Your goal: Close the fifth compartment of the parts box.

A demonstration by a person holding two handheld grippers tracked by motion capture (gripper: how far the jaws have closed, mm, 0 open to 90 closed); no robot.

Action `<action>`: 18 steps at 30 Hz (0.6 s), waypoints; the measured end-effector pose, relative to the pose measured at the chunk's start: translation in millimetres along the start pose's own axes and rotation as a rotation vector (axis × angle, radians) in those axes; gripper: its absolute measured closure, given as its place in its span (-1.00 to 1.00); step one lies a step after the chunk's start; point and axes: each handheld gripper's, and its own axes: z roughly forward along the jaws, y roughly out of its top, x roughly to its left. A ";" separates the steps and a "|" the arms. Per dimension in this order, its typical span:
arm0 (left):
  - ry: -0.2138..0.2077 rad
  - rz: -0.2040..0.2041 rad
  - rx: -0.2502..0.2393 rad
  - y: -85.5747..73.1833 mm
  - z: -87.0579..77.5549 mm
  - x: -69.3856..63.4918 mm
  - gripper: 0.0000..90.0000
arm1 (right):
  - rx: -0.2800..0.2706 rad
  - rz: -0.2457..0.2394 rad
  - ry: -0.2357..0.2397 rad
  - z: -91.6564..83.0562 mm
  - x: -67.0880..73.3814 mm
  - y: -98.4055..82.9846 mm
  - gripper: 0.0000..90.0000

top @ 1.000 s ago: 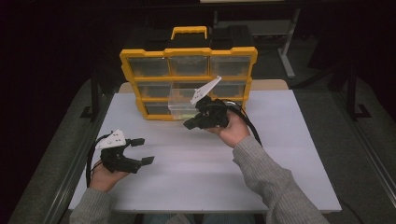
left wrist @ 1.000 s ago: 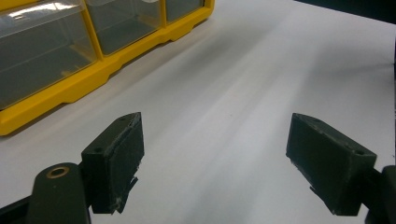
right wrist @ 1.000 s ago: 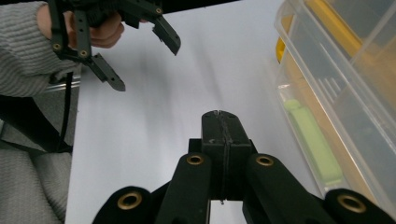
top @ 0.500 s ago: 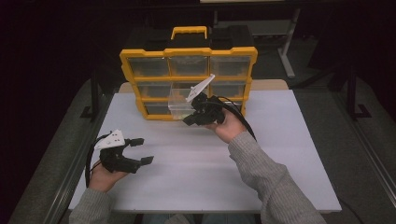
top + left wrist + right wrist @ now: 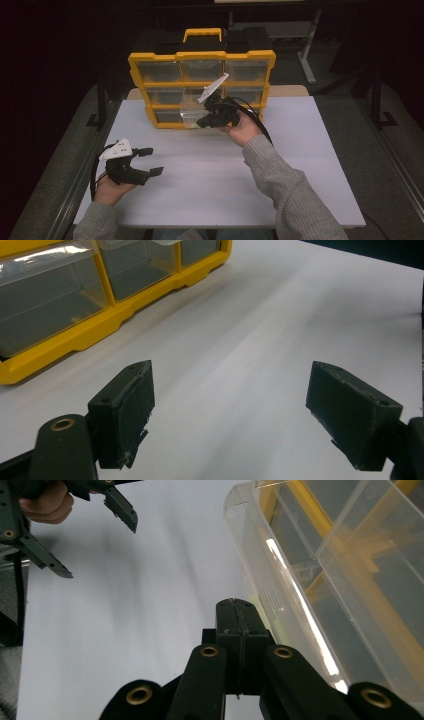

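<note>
A yellow organiser (image 5: 200, 55) with clear drawers stands upright at the table's far edge; its lower corner (image 5: 60, 347) is in the left gripper view. One clear drawer (image 5: 191, 107) sticks out of the middle row. My right gripper (image 5: 204, 121) is shut on that drawer's front lip, and its jaws (image 5: 239, 607) are pressed together beside the clear wall (image 5: 320, 580). My left gripper (image 5: 152, 161) rests low at the front left, open and empty, with its pads (image 5: 125, 410) wide apart over bare table. It also appears far off as the left gripper (image 5: 95, 547).
The white table (image 5: 215, 180) stretches between the two hands. Dark floor and metal frame legs (image 5: 307, 45) surround it. A black case with a yellow handle (image 5: 202, 34) sits behind the organiser.
My right hand has moved forward and slightly left, carrying the clear drawer closer into the organiser. The left gripper has stayed put.
</note>
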 end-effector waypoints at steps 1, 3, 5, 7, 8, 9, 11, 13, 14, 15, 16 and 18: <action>0.000 0.006 0.003 0.1 0.1 0.1 -0.57 | 0.001 0.002 0.001 0.1 0.1 0.5 0.97; -0.001 0.010 0.008 0.2 0.2 0.2 -0.57 | 0.003 0.000 -0.003 0.2 0.0 1.1 0.97; 0.000 0.010 0.006 0.3 0.5 -0.1 -0.57 | 0.003 0.002 -0.005 -0.1 -0.3 1.5 0.97; -0.001 0.008 0.005 0.5 0.3 -0.2 -0.57 | 0.001 0.007 -0.004 -0.6 -0.9 1.8 0.97; 0.000 0.011 0.007 0.5 0.0 0.1 -0.57 | -0.002 0.006 -0.006 -0.8 -1.5 1.8 0.97; 0.000 0.009 0.005 0.4 0.0 0.1 -0.57 | -0.003 0.000 -0.010 -1.0 -2.6 2.0 0.97; 0.000 0.007 0.003 0.3 -0.1 0.1 -0.57 | -0.003 -0.001 -0.013 -1.2 -4.0 2.0 0.97; 0.000 0.006 0.003 0.3 -0.2 0.1 -0.57 | 0.002 0.014 -0.006 -1.6 -5.1 1.7 0.97; 0.000 0.005 0.002 0.2 -0.2 0.1 -0.57 | -0.001 0.008 -0.006 -1.3 -6.5 1.7 0.97; 0.001 0.001 0.002 0.1 -0.3 -0.1 -0.57 | 0.003 0.018 -0.006 -1.7 -6.5 1.8 0.97; 0.001 0.003 0.002 0.0 -0.3 0.1 -0.57 | 0.003 0.015 -0.010 -1.9 -7.4 2.0 0.97; 0.001 0.001 0.003 -0.2 -0.2 0.2 -0.57 | 0.000 0.013 -0.011 -2.0 -8.5 2.5 0.97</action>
